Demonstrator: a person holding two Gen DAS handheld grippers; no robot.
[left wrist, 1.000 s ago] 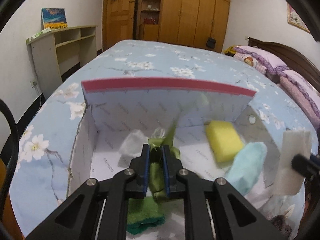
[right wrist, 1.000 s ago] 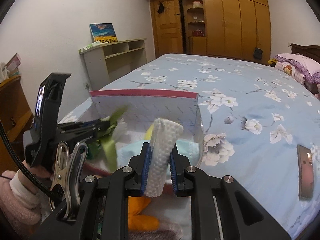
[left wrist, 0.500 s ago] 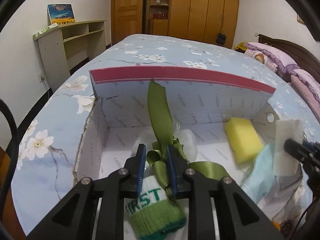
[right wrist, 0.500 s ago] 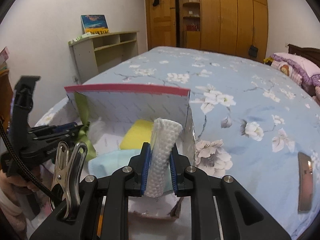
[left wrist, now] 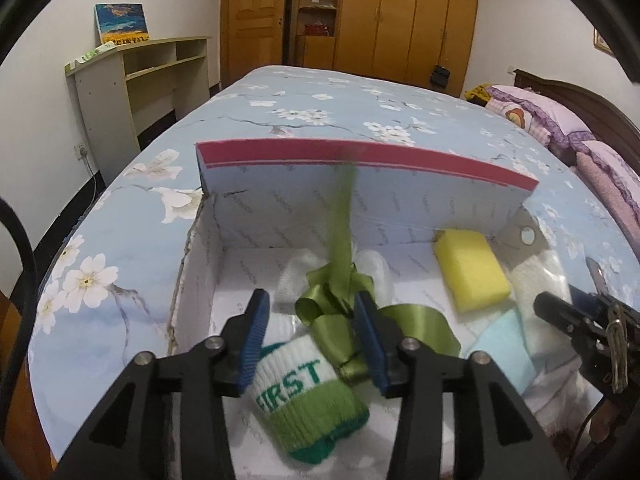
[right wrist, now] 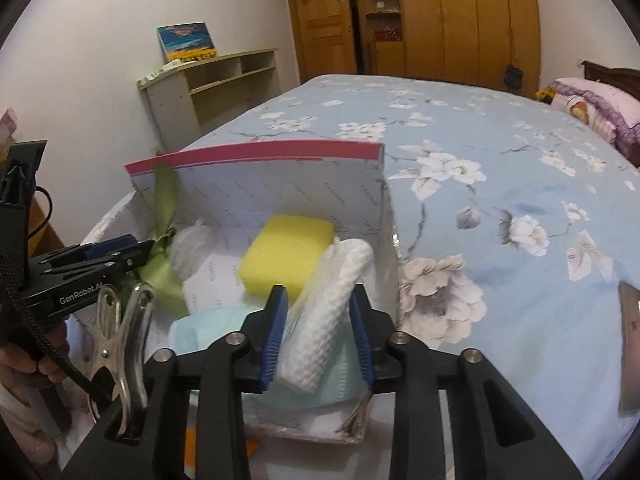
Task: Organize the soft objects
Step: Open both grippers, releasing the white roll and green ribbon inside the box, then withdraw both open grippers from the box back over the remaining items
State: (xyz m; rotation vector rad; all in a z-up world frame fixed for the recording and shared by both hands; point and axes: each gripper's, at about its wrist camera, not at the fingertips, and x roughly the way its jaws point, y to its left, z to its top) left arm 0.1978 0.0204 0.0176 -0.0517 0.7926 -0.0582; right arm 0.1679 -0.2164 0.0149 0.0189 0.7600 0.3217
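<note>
A white box [left wrist: 224,232] with a red-edged lid stands open on the bed. My left gripper [left wrist: 312,320] hovers inside it, jaws opening, with a green ribbon bow [left wrist: 332,308] loose between them above a green-and-white sock [left wrist: 308,396]. A yellow sponge [left wrist: 470,274] and a light blue cloth [left wrist: 504,348] lie at the right of the box. My right gripper [right wrist: 318,320] is over the box's right end, jaws opening. A rolled white waffle cloth [right wrist: 332,312] leans between its pads, resting on the blue cloth [right wrist: 208,328]. A white mesh piece [left wrist: 296,276] lies behind the ribbon.
The box sits near the foot of a bed with a blue floral cover [right wrist: 500,152]. A dark phone [right wrist: 630,344] lies on the cover to the right. A shelf unit [left wrist: 140,80] stands by the left wall and pillows [left wrist: 540,116] lie at the far right.
Both grippers have gone from shut to parted. The ribbon and the sock have dropped from the left jaws. The right gripper has sunk toward the box, and its white cloth now leans loosely.
</note>
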